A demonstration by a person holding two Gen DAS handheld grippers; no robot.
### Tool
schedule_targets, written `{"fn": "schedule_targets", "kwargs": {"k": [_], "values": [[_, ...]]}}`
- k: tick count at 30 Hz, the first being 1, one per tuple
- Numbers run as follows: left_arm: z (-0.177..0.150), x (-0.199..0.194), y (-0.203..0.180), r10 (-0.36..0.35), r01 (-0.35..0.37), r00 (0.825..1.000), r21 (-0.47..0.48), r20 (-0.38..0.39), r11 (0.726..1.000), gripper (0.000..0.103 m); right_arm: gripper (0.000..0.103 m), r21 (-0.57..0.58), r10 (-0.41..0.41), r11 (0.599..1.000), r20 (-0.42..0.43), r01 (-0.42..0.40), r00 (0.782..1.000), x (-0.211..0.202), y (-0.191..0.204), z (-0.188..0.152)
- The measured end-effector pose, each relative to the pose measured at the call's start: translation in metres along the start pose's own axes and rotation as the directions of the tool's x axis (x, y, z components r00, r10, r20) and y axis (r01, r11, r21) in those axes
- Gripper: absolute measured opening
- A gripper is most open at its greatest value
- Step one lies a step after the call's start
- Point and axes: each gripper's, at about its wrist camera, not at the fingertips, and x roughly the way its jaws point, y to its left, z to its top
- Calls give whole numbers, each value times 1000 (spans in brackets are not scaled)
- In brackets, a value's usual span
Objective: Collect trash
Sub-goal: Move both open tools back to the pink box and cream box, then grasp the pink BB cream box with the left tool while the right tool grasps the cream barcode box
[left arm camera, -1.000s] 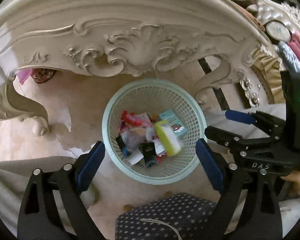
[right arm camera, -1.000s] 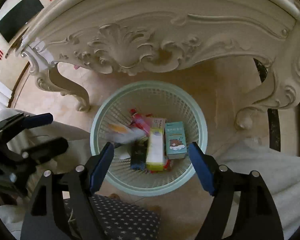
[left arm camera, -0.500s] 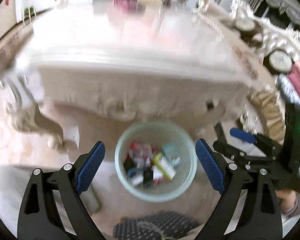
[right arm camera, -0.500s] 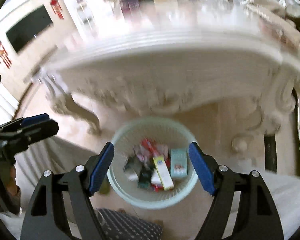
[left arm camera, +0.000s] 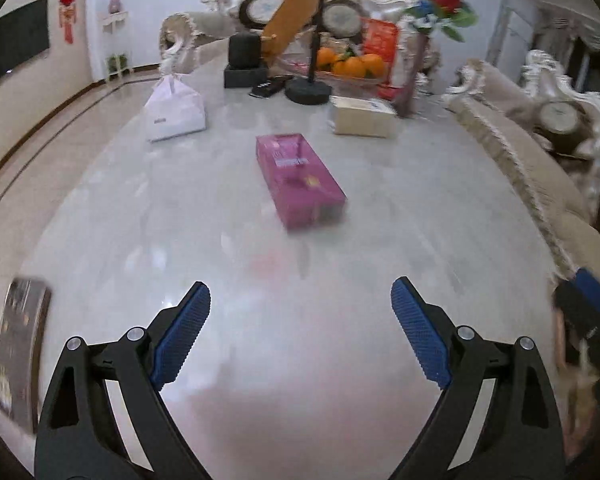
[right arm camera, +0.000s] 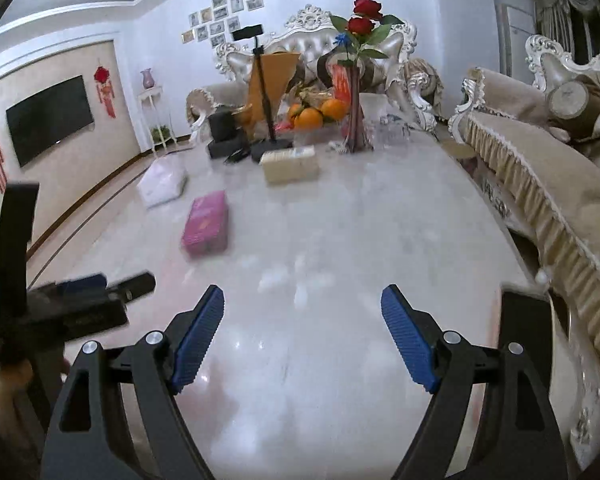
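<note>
Both grippers' fingers gape wide, empty: left gripper (left arm camera: 301, 334), right gripper (right arm camera: 302, 336) levelled over the marble table (left arm camera: 220, 220), seemingly targeting the pink box (left arm camera: 300, 180) at twelve o'clock.

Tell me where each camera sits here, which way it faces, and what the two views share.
Left wrist: on the left gripper, facing forward over the marble table at the pink box; its own open jaws show, and the right gripper at the right edge.
Right wrist: on the right gripper, facing down the same table toward the oranges and rose vase; open jaws show, left gripper at left.
Shared: table, pink box, white bag, beige box, oranges.
</note>
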Motion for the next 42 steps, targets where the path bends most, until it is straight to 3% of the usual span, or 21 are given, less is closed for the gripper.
{"fn": "schedule_targets", "kwargs": {"k": [5, 10, 15, 20, 27, 31, 36, 39, 42], "values": [[30, 53, 4, 19, -23, 998, -65, -55, 998, 89, 83, -68, 24, 997, 2, -24, 1000, 67, 6, 49], [43, 90, 7, 37, -41, 994, -39, -104, 998, 89, 95, -116, 58, 991, -54, -64, 997, 137, 21, 84], [56, 111, 7, 10, -17, 993, -61, -120, 998, 89, 95, -158, 13, 987, -62, -23, 998, 189, 30, 106], [66, 124, -2, 15, -22, 993, -64, -114, 998, 89, 95, -145, 21, 989, -126, -40, 992, 230, 32, 123], [76, 133, -10, 37, -41, 994, -41, -108, 998, 89, 95, -191, 13, 981, -113, -35, 993, 260, 40, 134], [78, 138, -12, 68, -70, 992, -18, -107, 997, 89, 96, -144, 53, 987, -134, -72, 990, 274, 35, 137], [82, 143, -14, 100, -102, 988, -8, -118, 995, 89, 95, -196, 6, 980, -130, -31, 992, 283, 40, 141], [85, 139, -12, 77, -82, 989, -34, -127, 996, 89, 95, -230, -39, 973, -113, 12, 993, 285, 38, 144], [88, 133, -9, 82, -90, 991, -69, -106, 994, 89, 95, -210, -20, 978, -130, -8, 991, 289, 30, 144]]}}
